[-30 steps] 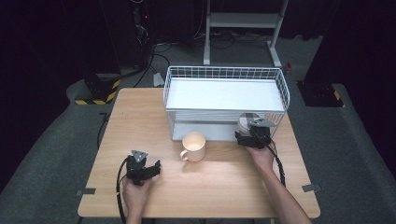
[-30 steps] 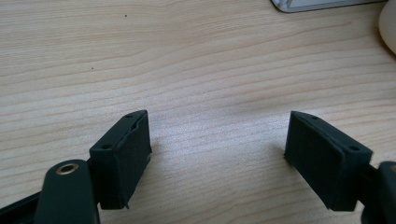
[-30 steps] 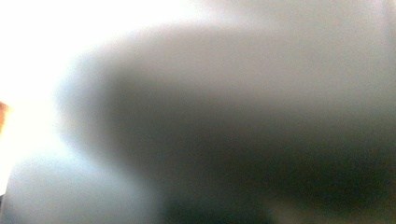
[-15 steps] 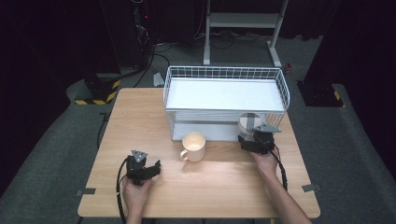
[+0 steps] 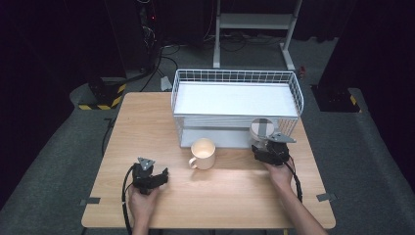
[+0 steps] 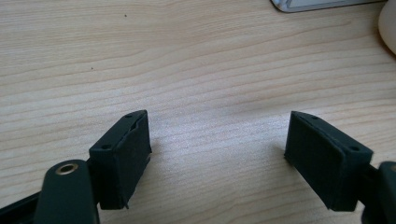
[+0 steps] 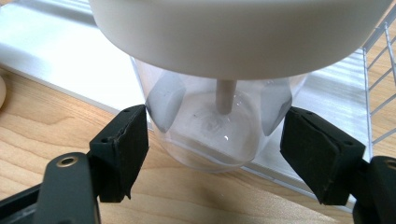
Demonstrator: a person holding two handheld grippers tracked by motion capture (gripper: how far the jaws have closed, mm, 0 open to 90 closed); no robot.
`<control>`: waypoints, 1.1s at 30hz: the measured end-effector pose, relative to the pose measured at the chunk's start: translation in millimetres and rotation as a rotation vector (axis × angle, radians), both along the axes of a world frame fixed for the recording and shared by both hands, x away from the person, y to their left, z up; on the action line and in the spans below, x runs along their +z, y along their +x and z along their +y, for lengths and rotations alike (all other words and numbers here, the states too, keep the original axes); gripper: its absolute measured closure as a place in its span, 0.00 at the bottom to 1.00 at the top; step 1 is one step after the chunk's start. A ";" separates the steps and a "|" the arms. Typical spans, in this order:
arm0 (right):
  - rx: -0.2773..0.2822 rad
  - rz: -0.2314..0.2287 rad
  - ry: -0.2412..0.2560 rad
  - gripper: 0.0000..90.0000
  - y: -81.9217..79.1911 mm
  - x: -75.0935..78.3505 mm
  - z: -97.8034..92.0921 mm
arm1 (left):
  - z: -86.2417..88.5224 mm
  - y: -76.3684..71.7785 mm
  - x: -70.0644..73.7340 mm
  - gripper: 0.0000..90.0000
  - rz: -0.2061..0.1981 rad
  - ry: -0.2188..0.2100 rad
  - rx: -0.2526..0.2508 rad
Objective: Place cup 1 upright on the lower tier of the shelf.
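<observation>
Clear jar [image 7: 219, 126] between parted jaws

Left claw [image 6: 217, 156] and right claw [image 7: 215, 154] both spread wide, forearms low.

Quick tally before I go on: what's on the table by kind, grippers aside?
Wire rack: 1
Cream mug: 1
Clear container with a white lid, between the right gripper's open jaws: 1
Total: 3
</observation>
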State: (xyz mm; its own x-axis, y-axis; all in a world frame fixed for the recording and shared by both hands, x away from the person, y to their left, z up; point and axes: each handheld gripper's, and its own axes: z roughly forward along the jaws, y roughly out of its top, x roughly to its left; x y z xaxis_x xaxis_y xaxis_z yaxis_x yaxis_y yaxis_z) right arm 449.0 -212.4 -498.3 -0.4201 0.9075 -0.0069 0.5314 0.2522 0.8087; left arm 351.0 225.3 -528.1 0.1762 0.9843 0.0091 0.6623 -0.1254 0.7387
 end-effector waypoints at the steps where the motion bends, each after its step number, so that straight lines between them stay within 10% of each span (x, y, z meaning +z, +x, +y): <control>1: -0.005 0.007 0.002 0.27 1.4 0.3 0.5 | 0.0 0.0 -0.1 0.25 -0.001 0.000 0.001; 33: -0.109 0.016 0.010 0.53 42.9 -3.8 13.6 | -0.2 -0.2 -0.1 0.25 -0.002 -0.001 0.001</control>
